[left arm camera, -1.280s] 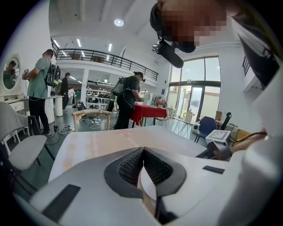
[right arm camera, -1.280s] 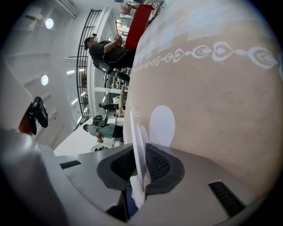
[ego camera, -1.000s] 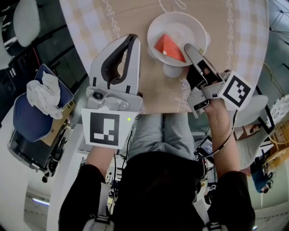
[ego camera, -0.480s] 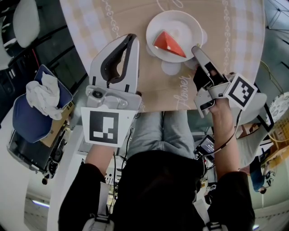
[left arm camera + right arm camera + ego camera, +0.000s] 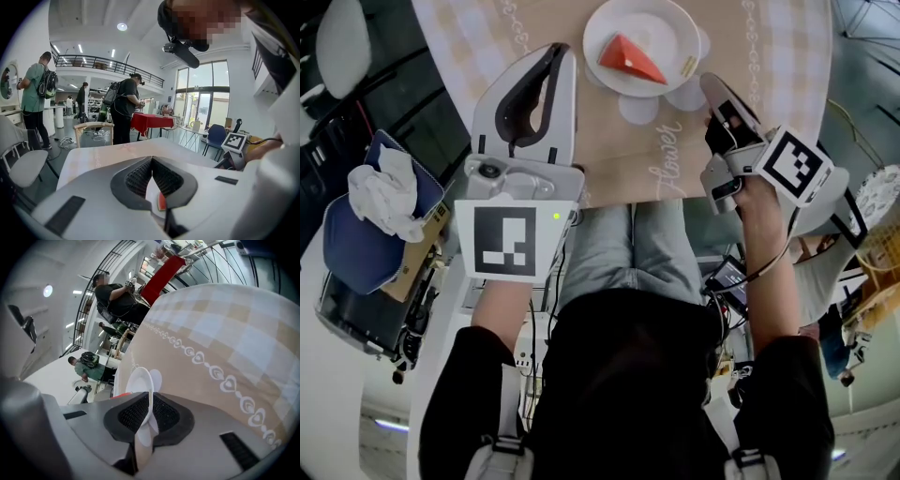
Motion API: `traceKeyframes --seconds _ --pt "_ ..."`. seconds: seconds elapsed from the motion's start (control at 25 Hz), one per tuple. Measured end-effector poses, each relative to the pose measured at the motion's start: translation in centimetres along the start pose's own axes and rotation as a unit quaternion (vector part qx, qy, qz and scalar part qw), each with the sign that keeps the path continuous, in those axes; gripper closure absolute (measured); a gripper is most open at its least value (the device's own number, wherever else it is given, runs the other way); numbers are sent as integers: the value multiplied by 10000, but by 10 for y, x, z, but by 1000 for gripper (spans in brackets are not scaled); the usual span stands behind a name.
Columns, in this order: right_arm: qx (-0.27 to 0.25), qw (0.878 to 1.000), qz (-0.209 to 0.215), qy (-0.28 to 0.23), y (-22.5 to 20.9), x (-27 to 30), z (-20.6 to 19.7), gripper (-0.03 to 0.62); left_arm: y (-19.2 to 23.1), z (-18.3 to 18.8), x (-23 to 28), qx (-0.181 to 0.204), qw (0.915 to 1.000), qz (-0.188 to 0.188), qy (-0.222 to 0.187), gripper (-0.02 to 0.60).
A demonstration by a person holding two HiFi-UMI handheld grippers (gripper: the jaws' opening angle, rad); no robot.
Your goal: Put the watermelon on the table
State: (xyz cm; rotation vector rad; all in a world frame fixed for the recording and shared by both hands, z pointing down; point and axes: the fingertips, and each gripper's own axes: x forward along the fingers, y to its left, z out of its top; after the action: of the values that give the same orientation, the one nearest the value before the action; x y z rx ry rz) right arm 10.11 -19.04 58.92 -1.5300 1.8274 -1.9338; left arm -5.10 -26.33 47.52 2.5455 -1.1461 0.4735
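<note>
Withdrawn from the plate [image 5: 664, 26] since the earlier frame, the right gripper [image 5: 711, 82] is held just beside its rim; its jaws have just been closing and are seen brought together, nothing gripped. The left gripper [image 5: 557, 51] is held over the table [image 5: 605, 150] left of the plate, its jaws likewise pressed together and empty. The watermelon [image 5: 630, 58], a red wedge, is seen lying on the white plate, set on the table's tan, check-bordered cloth. Beyond, a bright hall is shown: a railed gallery [image 5: 108, 61], tall windows [image 5: 206, 93], a red-covered table [image 5: 149, 123], standing people [image 5: 123, 105] with backpacks.
</note>
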Motion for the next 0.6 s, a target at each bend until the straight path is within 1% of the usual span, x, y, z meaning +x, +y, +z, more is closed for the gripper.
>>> traceKeyframes --seconds 0.12,0.32,0.44,0.6 --pt "-303 9995 -69 -33 8 -4 6 566 -2 7 -1 63 10000 25 -37 571" --pt "-659 9974 -278 -86 19 -18 12 576 -10 18 -5 8 10000 42 -78 571" --pt "-1033 9938 -393 -145 27 -26 18 579 -16 22 -5 58 10000 14 -67 571" --pt "-1557 9863 -493 -212 44 -36 26 579 -28 35 -8 -1 9999 -41 -144 571"
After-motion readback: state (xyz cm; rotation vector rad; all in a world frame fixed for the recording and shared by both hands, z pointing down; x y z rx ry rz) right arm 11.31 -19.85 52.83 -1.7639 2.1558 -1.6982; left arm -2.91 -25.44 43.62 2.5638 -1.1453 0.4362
